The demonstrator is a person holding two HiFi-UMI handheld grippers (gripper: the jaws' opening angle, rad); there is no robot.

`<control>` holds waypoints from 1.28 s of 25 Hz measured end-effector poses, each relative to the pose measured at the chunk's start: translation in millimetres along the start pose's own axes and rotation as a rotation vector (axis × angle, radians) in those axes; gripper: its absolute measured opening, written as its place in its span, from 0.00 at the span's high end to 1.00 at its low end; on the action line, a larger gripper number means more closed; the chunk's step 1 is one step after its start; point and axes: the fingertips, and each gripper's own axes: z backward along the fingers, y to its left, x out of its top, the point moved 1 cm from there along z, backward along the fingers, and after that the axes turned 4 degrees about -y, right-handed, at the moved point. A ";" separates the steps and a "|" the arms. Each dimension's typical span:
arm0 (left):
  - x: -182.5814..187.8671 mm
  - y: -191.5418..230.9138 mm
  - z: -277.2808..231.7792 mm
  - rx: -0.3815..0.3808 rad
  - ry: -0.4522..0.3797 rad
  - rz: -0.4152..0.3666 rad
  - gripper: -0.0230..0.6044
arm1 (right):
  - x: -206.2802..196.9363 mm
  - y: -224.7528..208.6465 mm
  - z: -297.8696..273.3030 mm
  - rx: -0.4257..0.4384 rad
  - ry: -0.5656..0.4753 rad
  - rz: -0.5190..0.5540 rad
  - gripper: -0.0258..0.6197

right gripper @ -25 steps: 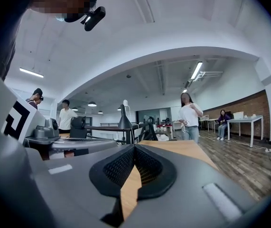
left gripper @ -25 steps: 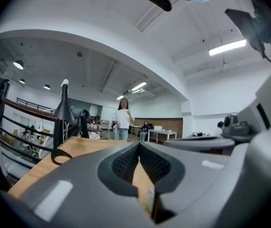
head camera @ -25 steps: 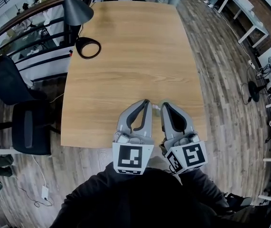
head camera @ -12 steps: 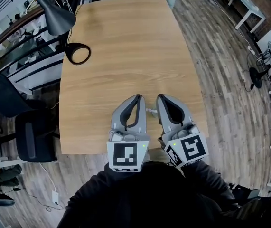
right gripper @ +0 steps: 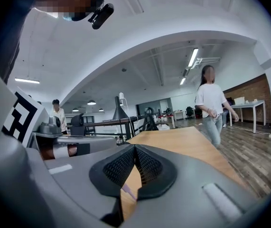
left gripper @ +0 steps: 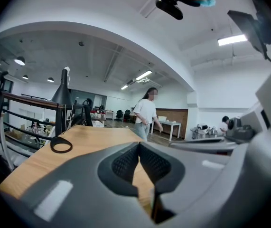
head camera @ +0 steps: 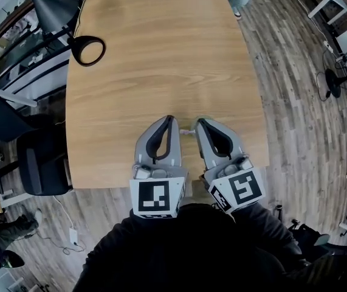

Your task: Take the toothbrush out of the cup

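Note:
No cup and no clear toothbrush show in any view. My left gripper (head camera: 169,120) and right gripper (head camera: 200,121) hang side by side over the near edge of the wooden table (head camera: 161,53), both pointing away from me. The left gripper (left gripper: 139,145) is shut, its pads meeting with nothing between them. The right gripper (right gripper: 135,147) is shut too. A thin pale sliver (right gripper: 127,191) shows just under its pads, and a small pale bit (head camera: 186,132) lies between the two tips. I cannot tell what either is.
A black desk lamp has its ring base (head camera: 89,49) on the table's left edge and its shade (head camera: 48,8) above. A dark chair (head camera: 36,169) stands left of the table. A person (right gripper: 211,103) walks beyond the far end.
Both grippers have sunk a little toward the near table edge, still shut and side by side. The head view has tilted, so the lamp slid to the left and up.

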 end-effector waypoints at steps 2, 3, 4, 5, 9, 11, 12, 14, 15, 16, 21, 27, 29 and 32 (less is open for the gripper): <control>-8.6 1.9 -1.5 0.006 0.014 -0.004 0.95 | -11.5 -2.5 2.5 0.001 0.025 -0.011 0.95; -12.8 3.1 -1.2 0.010 0.018 -0.009 0.95 | -17.4 -3.3 4.6 0.001 0.038 -0.017 0.94; -17.2 3.9 -0.5 0.014 0.025 -0.012 0.95 | -23.0 -4.0 6.7 0.001 0.050 -0.025 0.92; -21.6 4.4 0.1 0.019 0.034 -0.011 0.95 | -28.1 -4.7 8.6 0.003 0.059 -0.033 0.91; -36.5 5.9 -0.7 0.033 0.064 -0.004 0.95 | -44.4 -5.4 11.4 0.026 0.081 -0.056 0.82; -41.3 8.6 -1.8 0.040 0.073 0.000 0.95 | -50.9 -3.8 11.9 0.036 0.096 -0.044 0.80; -43.3 10.4 -2.2 0.044 0.076 0.003 0.95 | -53.8 -2.7 12.1 0.042 0.103 -0.029 0.78; -47.0 12.9 -2.8 0.051 0.083 0.009 0.95 | -58.4 -1.0 13.0 0.056 0.116 0.016 0.76; -48.6 13.4 -3.0 0.054 0.086 0.011 0.95 | -60.0 -0.4 13.4 0.062 0.122 0.038 0.75; -50.0 13.6 -3.2 0.055 0.089 0.013 0.95 | -61.3 0.2 13.7 0.067 0.126 0.055 0.74; -53.1 12.9 -1.2 0.057 0.091 0.018 0.95 | -66.0 3.3 13.2 0.071 0.148 0.106 0.73; -54.7 21.8 -1.0 0.075 0.094 0.028 0.95 | -71.5 8.1 4.9 0.086 0.178 0.141 0.73; -56.5 24.8 -3.0 0.082 0.097 0.032 0.95 | -74.8 7.3 0.4 0.088 0.193 0.150 0.73; -58.0 30.0 -4.8 0.087 0.100 0.041 0.95 | -76.0 7.7 -6.1 0.089 0.207 0.175 0.73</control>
